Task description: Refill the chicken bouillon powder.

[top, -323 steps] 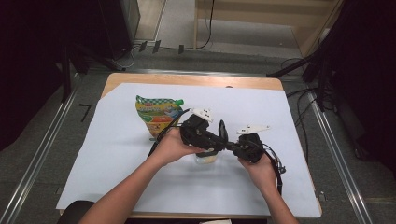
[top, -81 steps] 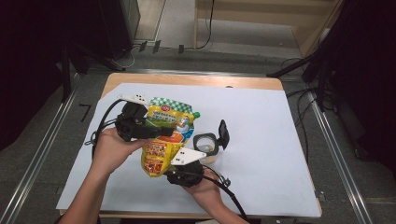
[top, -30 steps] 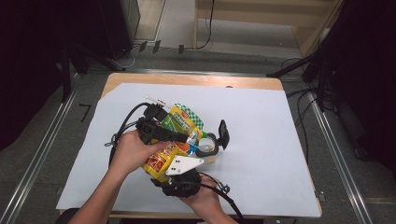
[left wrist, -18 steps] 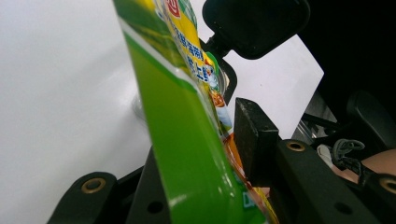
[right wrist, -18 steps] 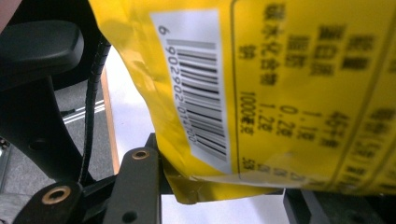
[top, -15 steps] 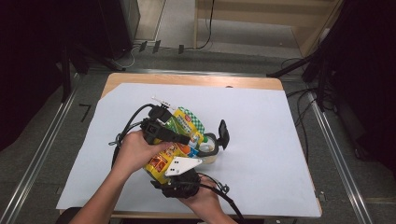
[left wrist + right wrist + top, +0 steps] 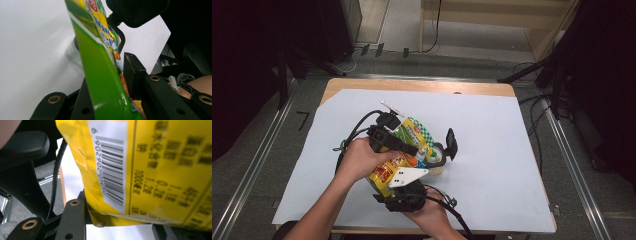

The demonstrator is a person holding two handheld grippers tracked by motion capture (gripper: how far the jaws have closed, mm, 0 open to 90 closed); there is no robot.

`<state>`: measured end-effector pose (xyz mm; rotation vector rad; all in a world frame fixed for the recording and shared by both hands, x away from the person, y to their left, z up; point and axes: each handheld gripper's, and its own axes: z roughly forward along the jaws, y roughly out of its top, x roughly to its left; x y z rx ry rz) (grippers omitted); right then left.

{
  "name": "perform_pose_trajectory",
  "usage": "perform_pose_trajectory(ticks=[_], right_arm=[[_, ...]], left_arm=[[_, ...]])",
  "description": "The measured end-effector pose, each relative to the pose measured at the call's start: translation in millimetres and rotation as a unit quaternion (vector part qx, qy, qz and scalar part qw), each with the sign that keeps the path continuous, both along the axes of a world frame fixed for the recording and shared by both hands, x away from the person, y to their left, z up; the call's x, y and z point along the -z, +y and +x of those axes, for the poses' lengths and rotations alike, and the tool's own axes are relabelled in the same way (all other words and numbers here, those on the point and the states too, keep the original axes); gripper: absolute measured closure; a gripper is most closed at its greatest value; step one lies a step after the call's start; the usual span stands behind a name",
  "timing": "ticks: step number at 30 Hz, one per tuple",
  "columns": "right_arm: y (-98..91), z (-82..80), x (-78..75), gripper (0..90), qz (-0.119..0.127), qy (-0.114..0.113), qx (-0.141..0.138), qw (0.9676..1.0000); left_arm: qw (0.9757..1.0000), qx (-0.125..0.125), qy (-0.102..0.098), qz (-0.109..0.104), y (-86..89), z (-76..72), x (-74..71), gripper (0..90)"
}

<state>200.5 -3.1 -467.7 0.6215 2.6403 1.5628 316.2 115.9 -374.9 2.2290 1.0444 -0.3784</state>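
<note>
A yellow and green snack pouch (image 7: 414, 131) hangs tilted above the table, its top leaning over a clear plastic cup (image 7: 437, 167). My left gripper (image 7: 408, 149) is shut on the pouch. Its jaws have just been closing further, with the pouch (image 7: 100, 82) between them and one pad (image 7: 132, 72) pressed on its side. My right gripper (image 7: 442, 156) reaches up from the front edge and is shut on the cup (image 7: 73, 50). Its far jaw stands behind the cup and its near jaw is under the pouch. In the right gripper view, the pouch's barcode side (image 7: 162, 170) hangs close over that gripper's jaws.
A white sheet (image 7: 512, 150) covers the wooden table (image 7: 412, 85). Black cables trail from both grippers near the front left. Metal rails run along the floor on both sides, and dark cabinets stand at the back left.
The pouch, earlier lying on the table, has been lifted by the left gripper and carried right. Over the last second it edged closer over the cup. The right gripper has kept still.
</note>
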Motion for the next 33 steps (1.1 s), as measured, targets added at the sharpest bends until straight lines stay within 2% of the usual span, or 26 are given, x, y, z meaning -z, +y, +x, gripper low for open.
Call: perform_pose_trajectory(ticks=[1, 2, 3, 5, 7, 9, 13, 15, 18, 21, 23, 25, 28, 33], right_arm=[[0.0, 0.0, 0.0, 60.9, 0.0, 0.0, 0.0, 1.0], [-0.3, -0.2, -0.9, 61.6, 0.003, 0.004, 0.0, 1.0], [-0.4, -0.3, -2.0, 62.5, 0.014, 0.008, -0.001, 0.9999], [-0.4, -0.5, -4.9, 62.8, 0.023, 0.005, 0.003, 0.9997], [-1.7, 2.4, -7.5, 62.8, 0.033, 0.009, 0.005, 0.9994], [-1.6, 3.8, -8.1, 62.5, 0.032, 0.009, 0.007, 0.9994], [0.3, 5.5, -6.4, 58.3, 0.026, 0.019, 0.004, 0.9995], [1.2, 4.0, -5.3, 57.8, 0.016, 0.015, 0.003, 0.9998], [3.2, 1.8, -5.4, 60.5, 0.006, 0.001, 0.003, 1.0], [4.4, 1.2, -5.8, 61.9, 0.006, 0.007, 0.002, 1.0], [3.6, 1.7, -6.0, 62.7, 0.014, 0.012, 0.001, 0.9998], [0.8, 4.0, -7.2, 63.2, 0.032, 0.021, 0.007, 0.9992], [-5.1, 8.4, -10.1, 63.3, 0.053, 0.042, 0.014, 0.9976], [-9.0, 9.9, -10.8, 63.4, 0.059, 0.048, 0.018, 0.997]], left_arm=[[1.0, 0.0, 0.0, 0.0, 0.0, 0.0, 0.0, 77.8], [0.9999, 0.006, 0.008, -0.006, -1.3, 0.8, -3.0, 77.8], [0.9998, 0.011, 0.011, -0.012, -3.3, 0.9, -6.5, 79.1], [0.9998, 0.018, 0.001, 0.009, -9.6, 0.7, -13.2, 79.6], [0.9996, 0.012, -0.001, 0.024, -13.7, 2.8, -17.3, 80.3], [0.9997, 0.01, 0.002, 0.024, -12.3, 4.5, -16.7, 81.0], [0.9997, -0.005, 0.017, 0.019, -5.5, 8.6, -9.0, 82.1], [0.9996, -0.012, 0.021, 0.017, -0.5, 8.9, -6.1, 82.2], [0.9994, -0.02, 0.025, 0.013, 5.2, 9.3, -3.2, 81.7], [0.9994, -0.021, 0.028, 0.003, 8.2, 8.9, -2.8, 76.7], [0.9993, -0.022, 0.03, -0.008, 8.4, 8.0, -4.1, 74.6], [0.9995, -0.016, 0.028, -0.009, 8.5, 7.1, -5.1, 70.8], [0.9993, -0.019, 0.028, -0.018, 8.1, 6.4, -6.3, 65.4], [0.9994, -0.021, 0.024, -0.017, 8.3, 4.7, -8.5, 63.7]])
